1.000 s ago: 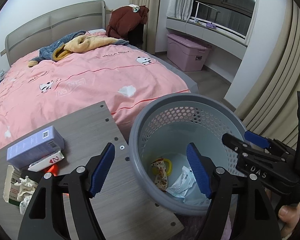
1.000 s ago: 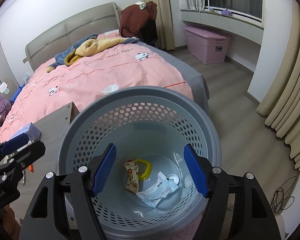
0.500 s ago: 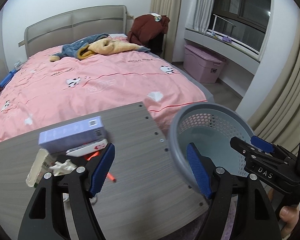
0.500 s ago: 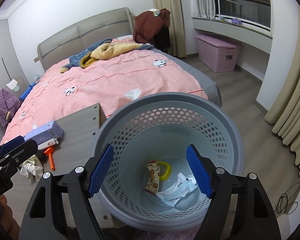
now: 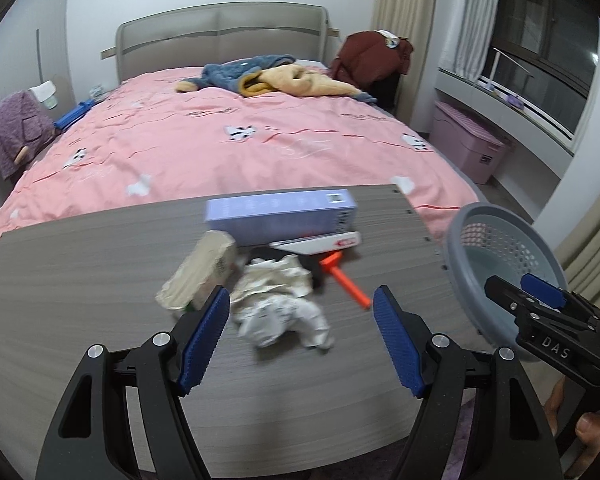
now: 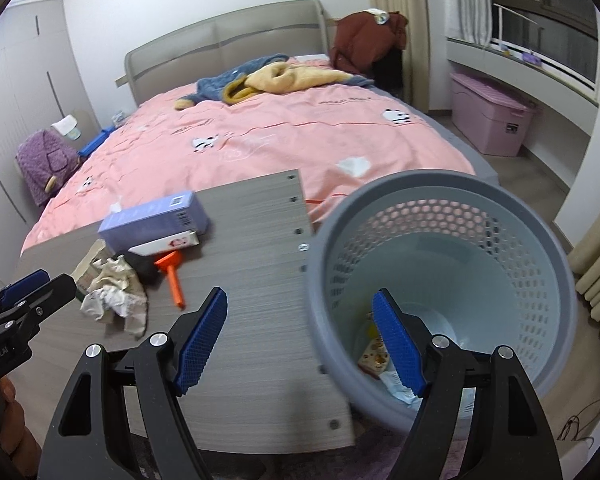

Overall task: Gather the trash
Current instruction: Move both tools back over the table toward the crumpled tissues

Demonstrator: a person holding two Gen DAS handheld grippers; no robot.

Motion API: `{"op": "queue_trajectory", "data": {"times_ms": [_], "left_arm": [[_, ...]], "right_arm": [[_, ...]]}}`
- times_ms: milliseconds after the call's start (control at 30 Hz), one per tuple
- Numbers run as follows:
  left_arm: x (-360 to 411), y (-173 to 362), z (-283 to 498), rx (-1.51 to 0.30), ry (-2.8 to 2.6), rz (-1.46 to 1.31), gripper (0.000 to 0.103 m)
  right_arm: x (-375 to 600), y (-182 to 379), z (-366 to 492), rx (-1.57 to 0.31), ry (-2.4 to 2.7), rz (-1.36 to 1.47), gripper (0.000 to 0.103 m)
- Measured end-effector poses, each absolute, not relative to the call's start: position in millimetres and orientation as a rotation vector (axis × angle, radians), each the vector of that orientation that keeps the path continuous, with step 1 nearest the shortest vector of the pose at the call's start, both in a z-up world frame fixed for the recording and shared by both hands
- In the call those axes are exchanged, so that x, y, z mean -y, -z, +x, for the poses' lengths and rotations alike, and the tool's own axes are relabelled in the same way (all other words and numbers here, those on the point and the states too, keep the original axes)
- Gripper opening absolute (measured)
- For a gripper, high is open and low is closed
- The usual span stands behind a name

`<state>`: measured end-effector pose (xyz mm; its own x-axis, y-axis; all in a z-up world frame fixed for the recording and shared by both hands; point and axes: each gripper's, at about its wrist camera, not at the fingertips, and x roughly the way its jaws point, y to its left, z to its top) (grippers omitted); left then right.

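Note:
Crumpled white paper (image 5: 280, 312) lies on the grey wooden table (image 5: 80, 280), just ahead of my left gripper (image 5: 300, 300), which hangs open above it, touching nothing. A cream packet (image 5: 204, 272) lies to the paper's left. My right gripper (image 6: 300, 292) is open and empty, straddling the table edge and the rim of the grey perforated basket (image 6: 440, 184). Wrappers (image 6: 374, 358) lie at the basket's bottom. The right wrist view shows the same paper (image 6: 112, 296) at the left, with the left gripper (image 6: 40, 280) near it.
Behind the paper lie a purple box (image 5: 280, 216), a white carton (image 5: 320, 242), a dark object and an orange tool (image 5: 344, 280). A pink bed (image 5: 240, 140) fills the space beyond the table. The basket (image 5: 500, 260) stands off the table's right end. A pink storage bin (image 6: 492, 120) stands by the window.
Both views have swung left, from over the basket toward the table. The pile of trash now sits in front of the left gripper. Both grippers remain open and empty.

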<state>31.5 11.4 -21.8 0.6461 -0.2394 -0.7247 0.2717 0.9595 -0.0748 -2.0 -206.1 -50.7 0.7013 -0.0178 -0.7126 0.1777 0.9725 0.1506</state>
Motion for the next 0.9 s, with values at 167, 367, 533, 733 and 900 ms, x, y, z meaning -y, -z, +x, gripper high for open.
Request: {"op": "queue_trajectory", "data": {"times_ms": [167, 367, 533, 733, 900], "left_arm": [[-47, 30, 38, -0.822, 0.2, 0.024, 0.071], [-78, 34, 43, -0.82, 0.136, -0.011, 0.071], [-94, 37, 48, -0.821, 0.105, -0.026, 0.071], [-103, 45, 55, -0.839, 0.083, -0.032, 0.071], [-110, 49, 60, -0.843, 0.072, -0.04, 0.071]], "right_arm": [[174, 57, 7, -0.808, 0.051, 0.173, 0.074], [148, 64, 20, -0.831, 0.009, 0.131, 0.074], [135, 73, 32, -0.849, -0.011, 0.11, 0.074], [123, 80, 48, -0.876, -0.032, 0.091, 0.074], [110, 76, 50, -0.877, -0.076, 0.087, 0.074]]}}
